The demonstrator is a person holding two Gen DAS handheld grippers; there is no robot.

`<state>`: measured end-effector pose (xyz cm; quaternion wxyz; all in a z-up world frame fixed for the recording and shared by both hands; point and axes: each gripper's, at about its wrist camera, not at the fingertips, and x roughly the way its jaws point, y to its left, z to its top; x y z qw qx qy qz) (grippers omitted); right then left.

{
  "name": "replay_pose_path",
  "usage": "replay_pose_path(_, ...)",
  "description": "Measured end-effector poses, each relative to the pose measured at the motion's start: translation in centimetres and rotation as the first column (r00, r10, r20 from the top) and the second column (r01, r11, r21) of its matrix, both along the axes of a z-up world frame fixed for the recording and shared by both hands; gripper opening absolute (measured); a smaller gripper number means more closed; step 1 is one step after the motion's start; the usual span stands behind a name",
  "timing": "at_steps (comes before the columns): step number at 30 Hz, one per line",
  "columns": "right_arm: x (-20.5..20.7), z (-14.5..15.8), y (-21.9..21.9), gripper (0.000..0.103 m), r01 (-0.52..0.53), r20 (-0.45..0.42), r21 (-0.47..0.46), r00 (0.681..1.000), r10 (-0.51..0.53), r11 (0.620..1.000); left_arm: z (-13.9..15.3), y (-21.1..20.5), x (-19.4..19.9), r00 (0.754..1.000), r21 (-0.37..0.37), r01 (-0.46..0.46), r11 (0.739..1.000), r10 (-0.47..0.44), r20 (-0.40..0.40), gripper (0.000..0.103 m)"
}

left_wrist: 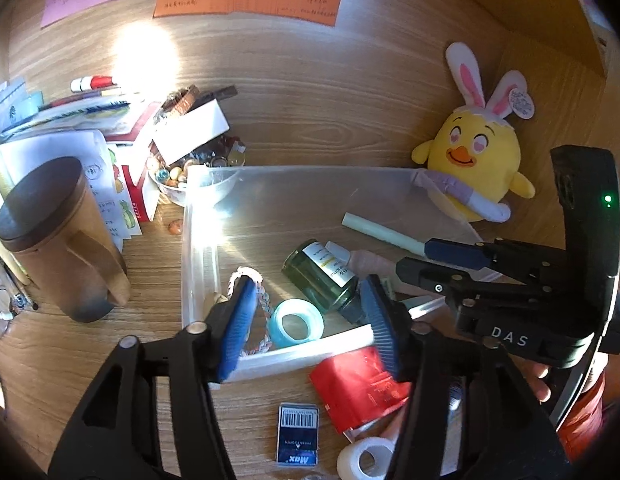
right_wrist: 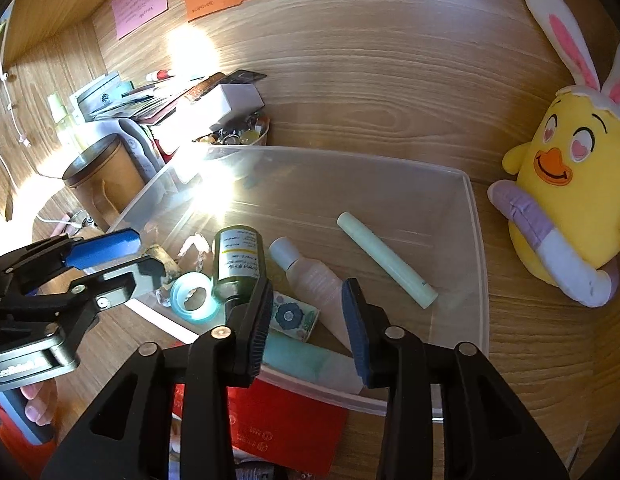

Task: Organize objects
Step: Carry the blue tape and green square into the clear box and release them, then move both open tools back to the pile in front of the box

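Note:
A clear plastic bin holds a dark green bottle, a blue tape roll, a pale green tube, a white-capped clear bottle, a small floral box and a beaded bracelet. My left gripper hovers open over the bin's near left edge. Beside it, my right gripper is open above the clear bottle and floral box. Neither grips anything.
On the desk in front of the bin lie a red packet, a staples box and a white tape roll. A lidded brown mug and a bowl of beads crowd the left. A yellow plush chick sits on the right.

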<state>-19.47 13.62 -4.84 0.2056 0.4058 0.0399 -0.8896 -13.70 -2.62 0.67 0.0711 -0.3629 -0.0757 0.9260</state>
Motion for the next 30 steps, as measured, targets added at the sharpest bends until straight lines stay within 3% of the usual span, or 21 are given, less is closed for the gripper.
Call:
replay_pose_path(5, 1.4, 1.2, 0.5, 0.057, 0.019, -0.044, -0.005, 0.999, -0.02, 1.0, 0.8, -0.1, 1.7, 0.999, -0.022, -0.013, 1.0, 0.013, -0.031, 0.067)
replay_pose_path(14, 6.5, 2.0, 0.6, 0.058, 0.044, -0.149, 0.069, 0.988, -0.033, 0.997, 0.2, -0.8, 5.2, 1.0, -0.042, -0.007, 0.999, 0.005, -0.028, 0.069)
replay_pose_path(18, 8.3, 1.0, 0.8, 0.058, 0.055, -0.13, 0.056, 0.99, -0.048, 0.997, -0.8, -0.7, 6.6, 1.0, -0.037, 0.006, 0.999, -0.006, -0.001, 0.069)
replay_pose_path(22, 9.5, -0.8, 1.2, 0.059, 0.063, -0.054, -0.002, 0.997, -0.063, 0.998, -2.1, -0.1, 7.8, 0.999, -0.056, 0.023, 0.998, -0.022, 0.024, 0.069)
replay_pose_path(26, 10.4, -2.7, 1.3, 0.067, 0.07, 0.017, -0.047, 0.997, -0.069, 0.996, -3.2, 0.5, 8.8, 0.998, -0.067, 0.039, 0.997, -0.037, 0.042, 0.069)
replay_pose_path(30, 11.0, -3.8, 0.9, 0.068, 0.078, 0.05, -0.06, 0.996, -0.075, 0.995, -3.8, 1.1, 9.4, 0.997, -0.062, 0.06, 0.996, -0.056, 0.052, 0.069)
